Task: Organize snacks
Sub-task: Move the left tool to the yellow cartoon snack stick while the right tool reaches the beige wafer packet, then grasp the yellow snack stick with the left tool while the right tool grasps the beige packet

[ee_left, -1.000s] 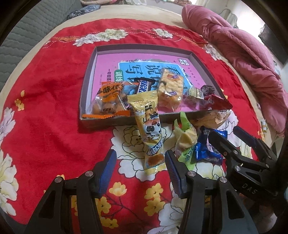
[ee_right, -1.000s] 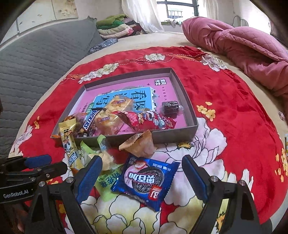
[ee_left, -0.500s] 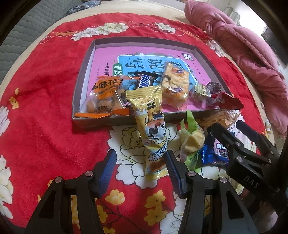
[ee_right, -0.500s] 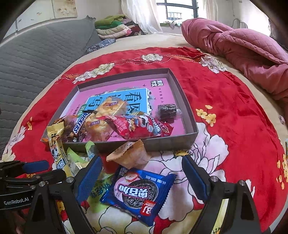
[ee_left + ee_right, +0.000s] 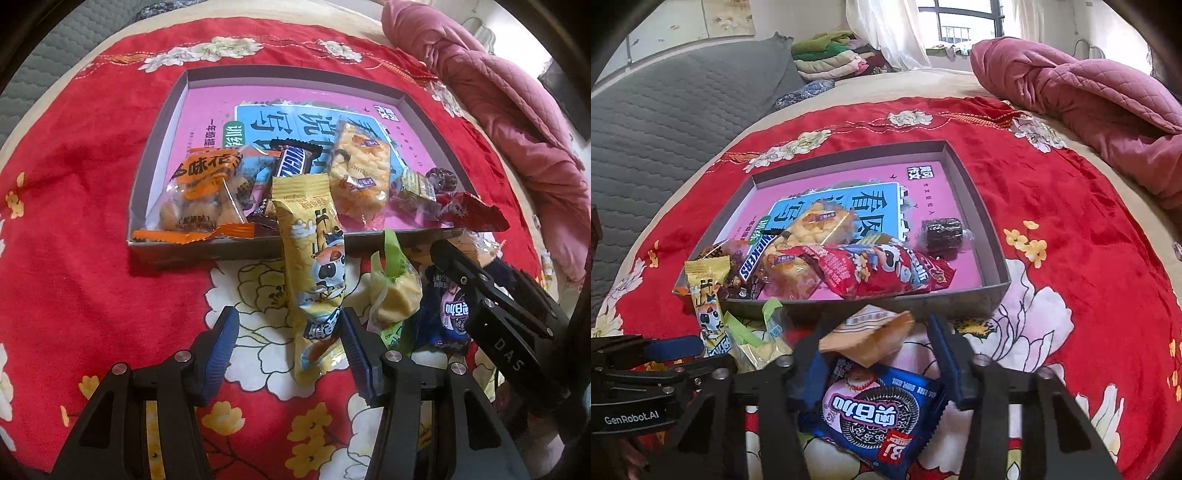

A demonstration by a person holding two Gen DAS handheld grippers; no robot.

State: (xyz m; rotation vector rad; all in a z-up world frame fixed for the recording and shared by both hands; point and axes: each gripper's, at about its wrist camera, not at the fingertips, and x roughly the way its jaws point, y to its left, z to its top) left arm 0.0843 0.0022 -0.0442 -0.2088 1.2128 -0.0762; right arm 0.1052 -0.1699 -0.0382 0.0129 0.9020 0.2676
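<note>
The right gripper [image 5: 877, 360] is closing on the blue cookie packet [image 5: 875, 413], which lies on the red blanket [image 5: 1071, 229] just outside the near wall of the box [image 5: 964, 301]; its pads look at the packet's edges, though a firm pinch cannot be confirmed. The left gripper [image 5: 288, 349] stands spread, holding nothing, its right pad beside the yellow wafer packet [image 5: 317, 273] leaning over that same wall. The pick-up step seems in hand; next the packet must clear the wall and land inside

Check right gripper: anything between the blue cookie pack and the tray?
Yes. A tan packet lies over the blue cookie pack's far end, before the tray's near wall. The right gripper is closing around the pack.
</note>
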